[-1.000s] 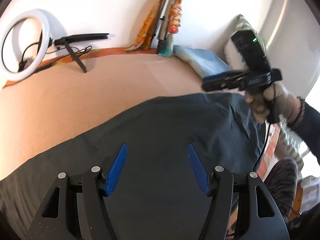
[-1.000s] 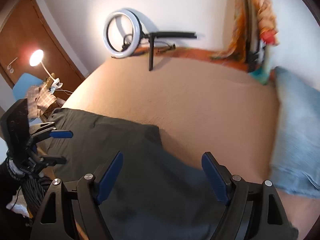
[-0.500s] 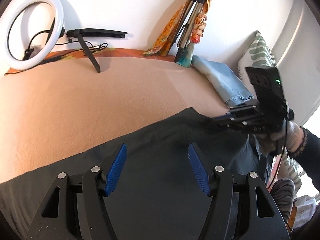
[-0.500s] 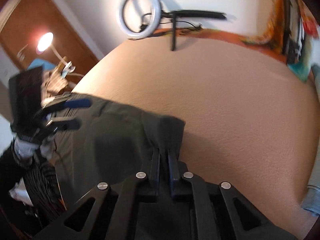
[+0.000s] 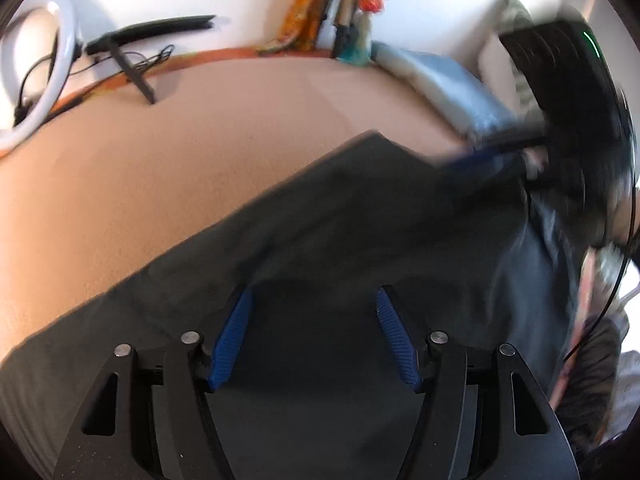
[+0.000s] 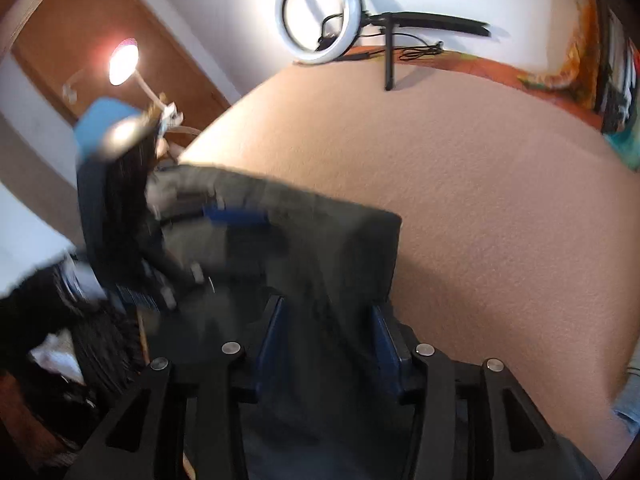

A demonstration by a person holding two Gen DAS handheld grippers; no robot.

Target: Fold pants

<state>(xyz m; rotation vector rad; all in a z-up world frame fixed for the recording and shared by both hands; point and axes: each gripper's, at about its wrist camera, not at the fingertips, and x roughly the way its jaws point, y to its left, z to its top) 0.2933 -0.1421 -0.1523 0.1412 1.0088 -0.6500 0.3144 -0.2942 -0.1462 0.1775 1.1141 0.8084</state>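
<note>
Dark grey pants [image 5: 360, 220] lie on the peach bed cover [image 5: 180, 160], with one folded corner pointing to the far side. My left gripper [image 5: 314, 296] hovers open just over the cloth, nothing pinched between its blue pads; it shows as a blur in the right wrist view [image 6: 236, 216]. My right gripper [image 6: 326, 308] sits at the folded corner of the pants [image 6: 340, 240]. Its jaws are opening, and dark cloth lies between the pads without being pressed. The right gripper appears blurred at the right edge of the left wrist view [image 5: 492, 156].
A ring light [image 6: 320, 12] on a stand sits at the bed's far edge. Folded blue jeans [image 5: 448, 80] and a patterned pillow [image 5: 516, 12] lie at the far right. A tripod draped in orange cloth [image 5: 340, 0] leans on the wall. A lit lamp [image 6: 124, 60] stands by a brown door.
My right gripper went from open to shut on the pants fold, and its jaws now stand apart again. My left gripper sank closer to the cloth. Both views blurred with motion.
</note>
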